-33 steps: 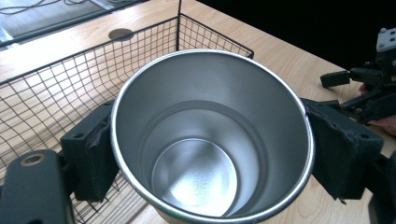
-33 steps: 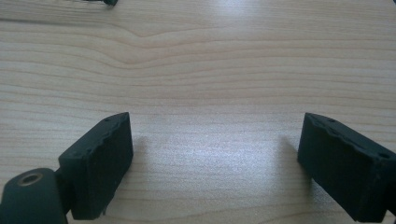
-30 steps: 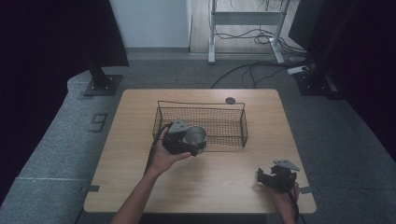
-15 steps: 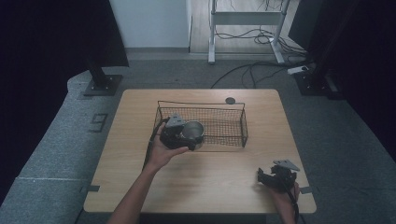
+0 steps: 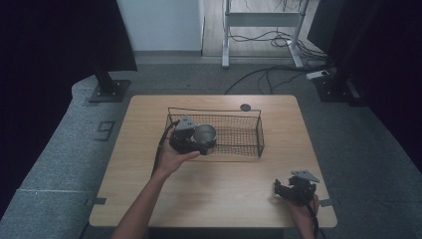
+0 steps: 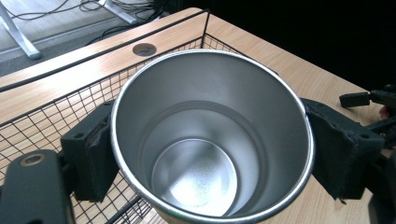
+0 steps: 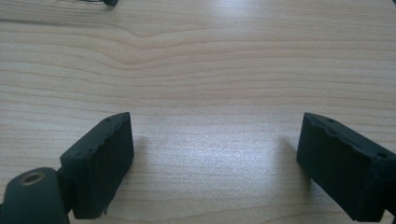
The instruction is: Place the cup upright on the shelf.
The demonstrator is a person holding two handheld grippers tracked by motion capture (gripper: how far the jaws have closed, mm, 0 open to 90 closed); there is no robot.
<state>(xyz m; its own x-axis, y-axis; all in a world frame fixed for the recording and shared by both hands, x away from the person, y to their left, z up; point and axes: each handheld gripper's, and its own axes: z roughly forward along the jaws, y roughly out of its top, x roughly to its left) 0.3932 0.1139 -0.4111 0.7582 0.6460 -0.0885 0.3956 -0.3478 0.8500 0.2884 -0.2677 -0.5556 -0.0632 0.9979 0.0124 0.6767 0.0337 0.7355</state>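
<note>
A shiny steel cup (image 5: 205,131) with nothing inside is clamped between the two black jaws of my left gripper (image 5: 204,140). The left gripper view looks straight down into the cup (image 6: 210,140), with the left gripper (image 6: 210,154) shut on its sides. It hangs over the front left part of a black wire basket (image 5: 238,133), whose mesh (image 6: 46,116) lies under and behind it. My right gripper (image 5: 287,187) rests low near the table's front right corner. In the right gripper view the right gripper (image 7: 215,154) stands open over bare wood.
The wooden table (image 5: 224,194) has a round cable hole (image 5: 245,107) behind the basket. My right gripper (image 6: 373,100) shows far off at the right edge of the left gripper view. Cables and a metal stand foot (image 5: 259,59) lie on the floor beyond the table.
My left gripper has carried the cup a little farther from the person, in over the basket's front left part. The right gripper has stayed put.
</note>
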